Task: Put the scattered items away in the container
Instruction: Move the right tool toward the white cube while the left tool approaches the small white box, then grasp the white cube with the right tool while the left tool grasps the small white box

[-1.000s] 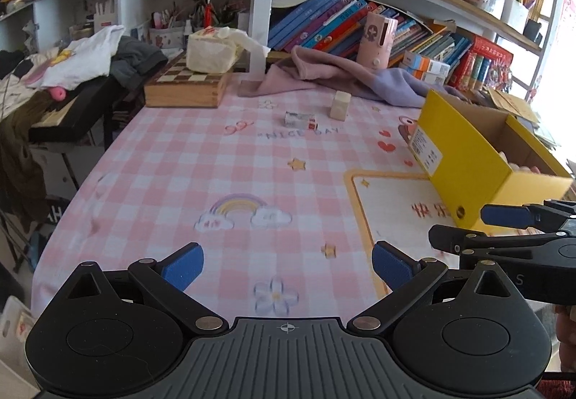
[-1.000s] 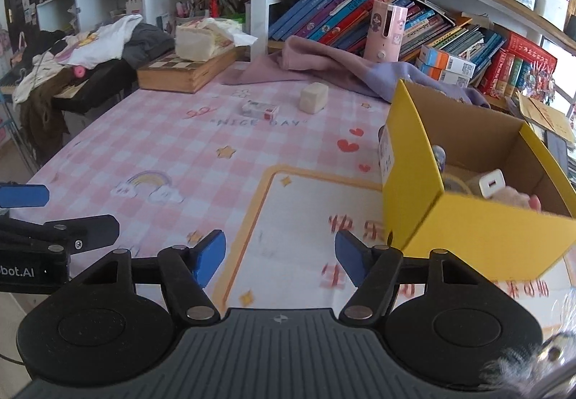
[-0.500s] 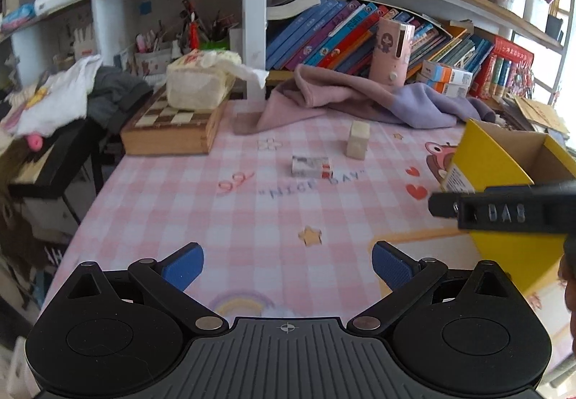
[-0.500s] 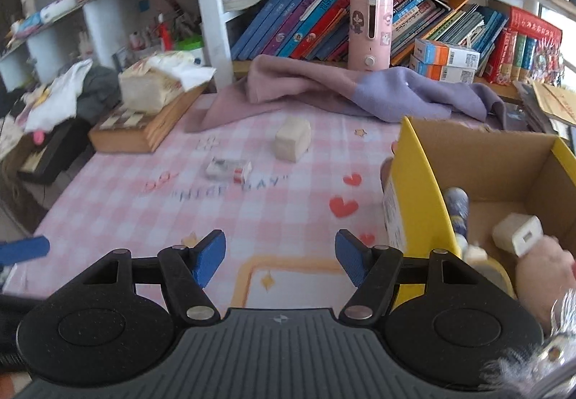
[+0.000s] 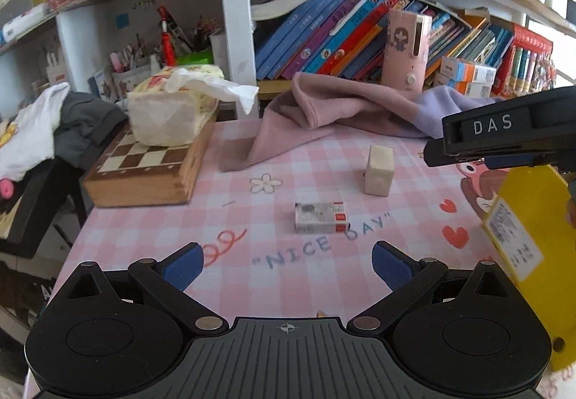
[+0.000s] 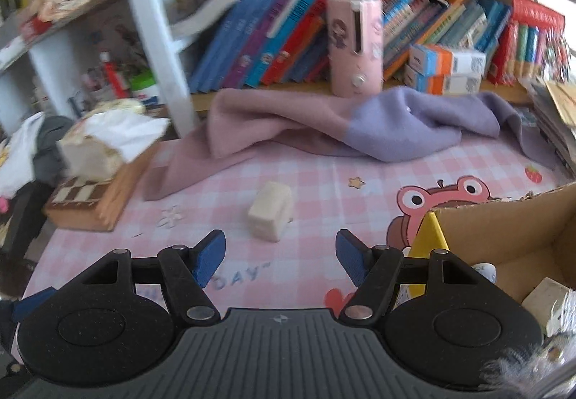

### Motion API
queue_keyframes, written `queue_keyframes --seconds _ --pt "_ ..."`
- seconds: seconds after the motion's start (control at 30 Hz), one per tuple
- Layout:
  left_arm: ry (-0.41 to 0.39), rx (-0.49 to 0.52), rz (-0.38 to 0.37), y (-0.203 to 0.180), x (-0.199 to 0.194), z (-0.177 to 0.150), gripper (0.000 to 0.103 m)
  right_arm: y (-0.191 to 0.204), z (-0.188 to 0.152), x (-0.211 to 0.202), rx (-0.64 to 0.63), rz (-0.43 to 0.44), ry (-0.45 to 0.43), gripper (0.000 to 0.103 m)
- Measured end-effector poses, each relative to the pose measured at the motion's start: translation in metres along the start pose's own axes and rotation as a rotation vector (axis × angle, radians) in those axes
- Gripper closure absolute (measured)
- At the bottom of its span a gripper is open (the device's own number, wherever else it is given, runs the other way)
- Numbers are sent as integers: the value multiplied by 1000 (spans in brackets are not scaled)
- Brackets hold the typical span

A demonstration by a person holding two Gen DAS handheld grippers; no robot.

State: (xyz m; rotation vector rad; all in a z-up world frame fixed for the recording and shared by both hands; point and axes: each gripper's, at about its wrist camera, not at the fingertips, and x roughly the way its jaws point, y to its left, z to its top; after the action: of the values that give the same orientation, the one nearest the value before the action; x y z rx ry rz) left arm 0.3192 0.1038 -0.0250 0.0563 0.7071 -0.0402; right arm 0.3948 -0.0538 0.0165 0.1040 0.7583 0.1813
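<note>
- cream block (image 6: 270, 216): stands on the pink checked tablecloth (image 5: 151, 237), straight ahead of the right gripper (image 6: 280, 257) and just beyond its tips, apart from them. looks soft-edged, matte, maybe foam or an eraser; judged light and slightly yielding. flat side faces look the best hold, across the narrow width.
- small flat box (image 5: 321, 217): lies flat by the printed "nice day" lettering, ahead of the left gripper (image 5: 288, 266) and nearer to it than the block. thin printed card; judged very light, stiff but crushable. take it across the short sides, gently; lying so low, the tips would have to reach down to the cloth.
- yellow cardboard box (image 6: 504, 237): the container, open-topped, at the right of the table, near both loose items.
- left gripper: tongs spread wide, nothing between them.
- right gripper: tongs parted, about midway, nothing between them.
- count, loose on the cloth: one cream block, one small flat box. two in all.
- count, in the container: at least two pale objects show in the right wrist view; the rest is hidden by the gripper body and a furry blur.
- not counted as task items (judgement): pink and lilac garment (image 5: 342, 111), chessboard box (image 5: 144, 165) with one tissue pack (image 5: 172, 107) on it.
</note>
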Motion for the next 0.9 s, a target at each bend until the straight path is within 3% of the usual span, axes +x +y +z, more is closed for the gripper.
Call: queue_keyframes --seconds 0.3,0.6,0.8,0.83,0.87,0.9 --pt "48 9 -14 -10 65 18 3 1 23 62 5 -16 84 37" --pt "92 -21 -21 -13 102 19 5 10 29 112 -4 -39 143 37" --pt "118 -26 -6 -12 113 15 21 -2 29 136 55 -42 197 41" --pt "111 -25 -8 -12 112 14 28 -4 28 137 69 -24 201 47" --pt "105 -23 -11 -12 111 15 41 -6 28 136 82 -4 202 51" --pt "100 -18 -14 -11 111 15 48 -7 27 135 93 27 199 64"
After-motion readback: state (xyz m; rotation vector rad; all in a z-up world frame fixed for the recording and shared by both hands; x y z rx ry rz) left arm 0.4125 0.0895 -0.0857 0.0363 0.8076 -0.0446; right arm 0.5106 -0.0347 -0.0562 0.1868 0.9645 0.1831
